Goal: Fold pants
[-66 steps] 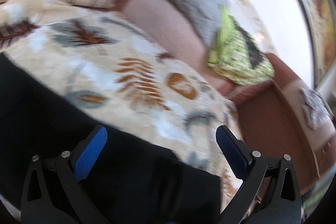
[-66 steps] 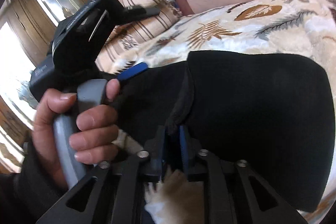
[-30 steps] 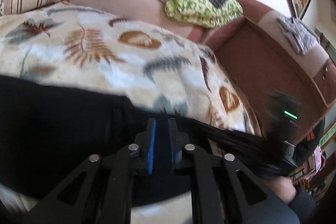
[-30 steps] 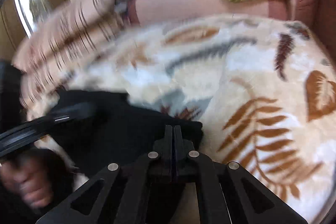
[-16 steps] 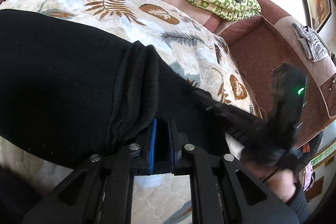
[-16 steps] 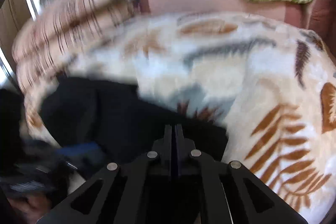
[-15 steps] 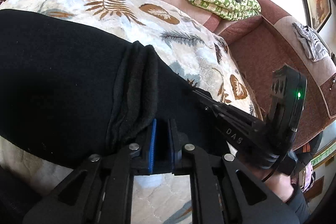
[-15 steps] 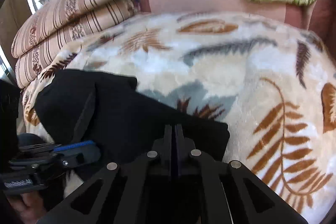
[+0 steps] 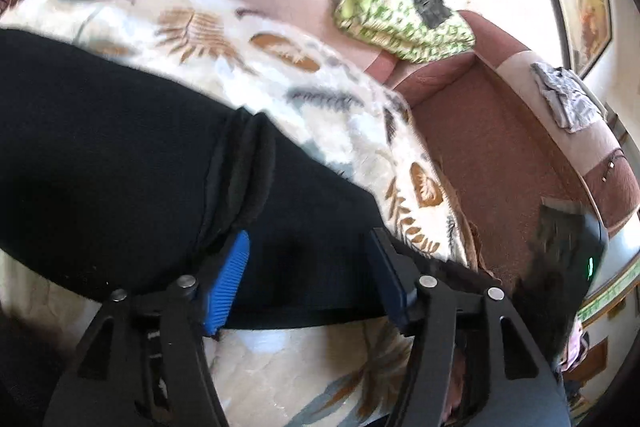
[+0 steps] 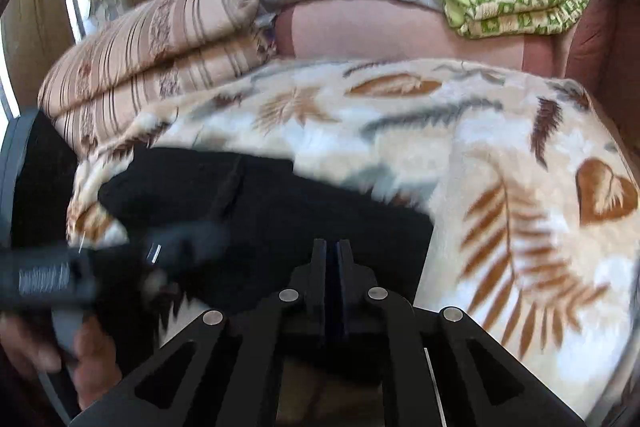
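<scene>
Leaf-print blanket (image 9: 224, 39) carries the pants (image 9: 120, 163), long axis crosswise before us. Left gripper (image 9: 308, 267) is opening, pads clear of the fabric between them. Right gripper (image 10: 332, 259) looks nearly pressed together at the pants' edge; we cannot confirm a pinch.

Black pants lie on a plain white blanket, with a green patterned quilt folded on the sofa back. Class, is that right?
Not quite. The right wrist view shows the blanket is leaf-patterned, not plain. The pants do lie on it, and the green quilt is folded on the sofa back.
</scene>
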Motion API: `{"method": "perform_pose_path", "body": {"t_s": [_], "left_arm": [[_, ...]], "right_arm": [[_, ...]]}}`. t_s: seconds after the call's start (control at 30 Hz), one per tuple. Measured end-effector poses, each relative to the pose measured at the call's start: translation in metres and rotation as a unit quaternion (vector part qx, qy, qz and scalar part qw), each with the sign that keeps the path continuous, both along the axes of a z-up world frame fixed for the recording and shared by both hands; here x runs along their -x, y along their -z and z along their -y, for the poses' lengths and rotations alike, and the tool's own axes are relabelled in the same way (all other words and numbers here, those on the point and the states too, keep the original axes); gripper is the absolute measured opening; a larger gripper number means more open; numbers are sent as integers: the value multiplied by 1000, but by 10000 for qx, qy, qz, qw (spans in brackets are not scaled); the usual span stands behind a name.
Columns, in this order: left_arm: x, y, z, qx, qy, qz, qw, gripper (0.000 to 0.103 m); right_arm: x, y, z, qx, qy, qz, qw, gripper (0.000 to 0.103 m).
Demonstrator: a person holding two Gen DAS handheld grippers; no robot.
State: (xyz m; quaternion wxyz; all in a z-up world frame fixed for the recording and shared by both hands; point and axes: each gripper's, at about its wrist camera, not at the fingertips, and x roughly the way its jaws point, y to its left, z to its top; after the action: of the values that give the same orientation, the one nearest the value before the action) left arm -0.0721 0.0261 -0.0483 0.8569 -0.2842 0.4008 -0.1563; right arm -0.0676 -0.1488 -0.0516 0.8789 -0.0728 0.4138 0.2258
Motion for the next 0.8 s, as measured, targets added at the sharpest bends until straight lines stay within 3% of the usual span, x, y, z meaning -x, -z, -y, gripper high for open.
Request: {"method": "perform_pose_path", "body": {"t_s": [0.1, 0.2, 0.27, 0.43, 0.5, 0.53, 0.67, 0.77, 0.8], "left_arm": [[-3, 3, -4, 168, -2, -101, 9998, 59], [-1, -3, -16, 501, 38, -218, 9985, 58], [10, -15, -34, 678, -90, -54, 9976, 58], [40, -45, -109, 1149, -858, 288, 9892, 61], [56, -47, -155, 1359, -1538, 294, 9783, 70], [62, -44, -173, 1442, -1856, 212, 9718, 72], [74, -5, -237, 1990, -2847, -477, 9365, 73], [70, 31, -256, 2434, -2971, -846, 9194, 73], [70, 39, -258, 2567, -2935, -822, 9172, 72]], "right_arm": [[-2, -1, -3, 55, -31, 63, 10000, 6], [-7, -3, 4, -270, 74, -85, 9996, 7], [-6, -6, 7, -330, 99, -68, 9994, 7], [7, -24, -3, -267, -111, 643, 9975, 13], [7, -25, -6, -244, -60, 793, 9965, 37], [6, -24, -6, -239, -55, 769, 9967, 40], [-1, -13, -11, -218, -49, 483, 9986, 40], [-2, -4, -15, -54, -65, 402, 9992, 41], [-1, -4, -16, -34, -77, 429, 9990, 43]]}}
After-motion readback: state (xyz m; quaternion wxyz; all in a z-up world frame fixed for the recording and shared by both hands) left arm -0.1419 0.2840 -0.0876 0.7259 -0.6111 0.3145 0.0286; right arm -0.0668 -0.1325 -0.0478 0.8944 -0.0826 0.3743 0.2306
